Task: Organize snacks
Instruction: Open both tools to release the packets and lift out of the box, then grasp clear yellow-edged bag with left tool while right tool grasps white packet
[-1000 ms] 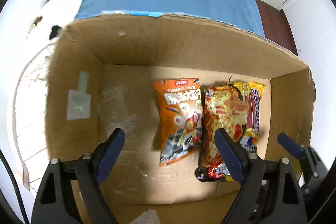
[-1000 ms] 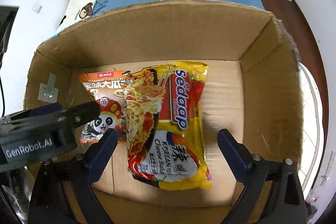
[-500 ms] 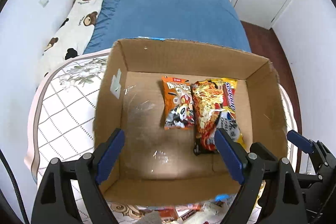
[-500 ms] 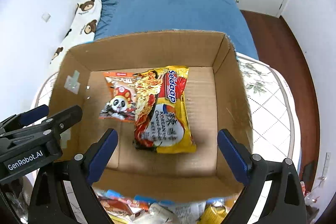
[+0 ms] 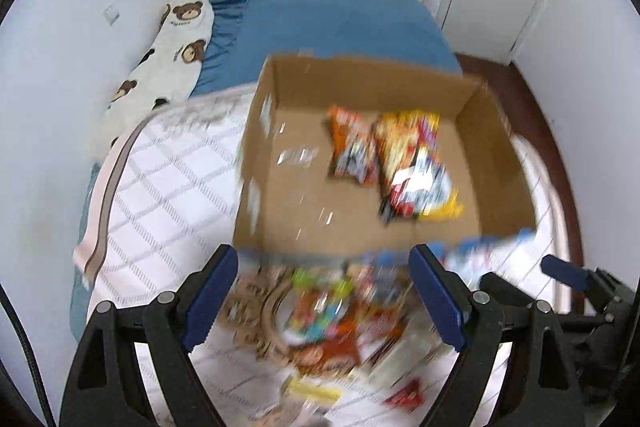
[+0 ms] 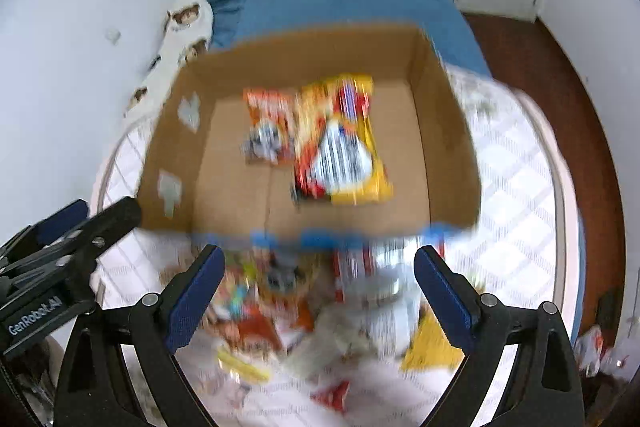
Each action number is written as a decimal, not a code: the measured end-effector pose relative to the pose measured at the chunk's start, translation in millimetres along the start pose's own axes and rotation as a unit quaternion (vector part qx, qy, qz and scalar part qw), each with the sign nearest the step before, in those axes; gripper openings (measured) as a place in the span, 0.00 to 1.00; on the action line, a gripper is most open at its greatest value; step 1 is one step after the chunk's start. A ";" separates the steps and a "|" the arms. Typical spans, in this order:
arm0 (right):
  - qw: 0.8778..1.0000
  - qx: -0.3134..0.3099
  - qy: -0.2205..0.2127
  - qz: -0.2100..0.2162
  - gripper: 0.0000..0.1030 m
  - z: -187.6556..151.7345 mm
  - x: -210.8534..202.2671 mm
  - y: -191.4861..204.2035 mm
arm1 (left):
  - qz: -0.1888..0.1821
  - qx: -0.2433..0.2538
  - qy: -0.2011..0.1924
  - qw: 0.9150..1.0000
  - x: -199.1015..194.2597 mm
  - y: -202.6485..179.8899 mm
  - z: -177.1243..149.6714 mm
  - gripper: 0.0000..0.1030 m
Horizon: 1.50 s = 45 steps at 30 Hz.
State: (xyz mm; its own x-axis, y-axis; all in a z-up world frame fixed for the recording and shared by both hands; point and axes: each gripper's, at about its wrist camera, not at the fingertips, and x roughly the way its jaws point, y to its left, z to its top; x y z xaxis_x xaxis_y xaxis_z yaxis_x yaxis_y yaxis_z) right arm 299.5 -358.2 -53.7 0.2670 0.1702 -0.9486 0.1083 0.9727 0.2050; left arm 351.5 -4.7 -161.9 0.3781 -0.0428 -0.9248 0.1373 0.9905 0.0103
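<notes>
Snacks [image 5: 332,311] loose, 2 boxed — tools empty

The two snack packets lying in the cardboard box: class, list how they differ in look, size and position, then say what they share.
The orange packet is smaller; the yellow noodle packet is clearly longer and wider. The orange packet is mostly orange, while the yellow noodle packet is yellow with red and a white patch. The orange packet lies nearer the box's taped wall, with the yellow noodle packet on its other side. Both lie flat, side by side, on the floor of the cardboard box.

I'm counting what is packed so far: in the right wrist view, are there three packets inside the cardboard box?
No, the cardboard box holds only two: an orange packet and a yellow noodle packet beside it.
</notes>
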 end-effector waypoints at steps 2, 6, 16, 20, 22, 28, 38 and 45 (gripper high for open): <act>0.999 0.020 0.030 0.013 0.89 -27.8 17.5 -9.4 | 0.006 0.016 0.026 1.000 11.2 2.5 -27.8 0.85; 0.992 0.060 0.105 0.037 0.66 -76.7 62.5 -25.5 | 0.022 0.054 0.108 0.992 52.1 7.5 -102.9 0.85; 0.975 0.129 0.173 0.054 0.66 -111.8 144.8 -24.9 | 0.059 0.164 0.256 0.951 158.8 -24.2 -226.7 0.75; 0.973 0.127 0.190 0.033 0.68 -110.3 168.5 -4.9 | 0.060 0.088 0.242 0.964 165.4 -7.1 -218.2 0.47; 0.976 0.094 0.197 0.005 0.68 -111.8 178.8 9.6 | 0.044 0.049 0.241 0.968 162.0 2.6 -212.0 0.47; 0.975 -0.054 0.214 -0.039 0.58 -134.6 183.5 38.7 | -0.009 -0.060 0.251 0.966 159.7 33.3 -206.9 0.47; 0.961 -0.131 0.239 -0.050 0.60 -168.0 180.8 46.0 | -0.039 -0.079 0.262 0.961 169.0 59.3 -214.9 0.51; 0.980 -0.006 0.196 -0.031 0.60 -157.8 185.7 23.1 | -0.017 -0.040 0.265 0.963 174.8 45.3 -221.2 0.53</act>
State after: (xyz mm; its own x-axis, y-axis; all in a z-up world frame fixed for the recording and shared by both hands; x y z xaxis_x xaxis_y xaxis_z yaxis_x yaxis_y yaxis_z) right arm 200.4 -279.3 -263.2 -0.1288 0.1562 -0.9793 0.1014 0.9844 0.1437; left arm 221.3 61.7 -407.3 -0.1491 -0.0239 -0.9885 0.0614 0.9976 -0.0334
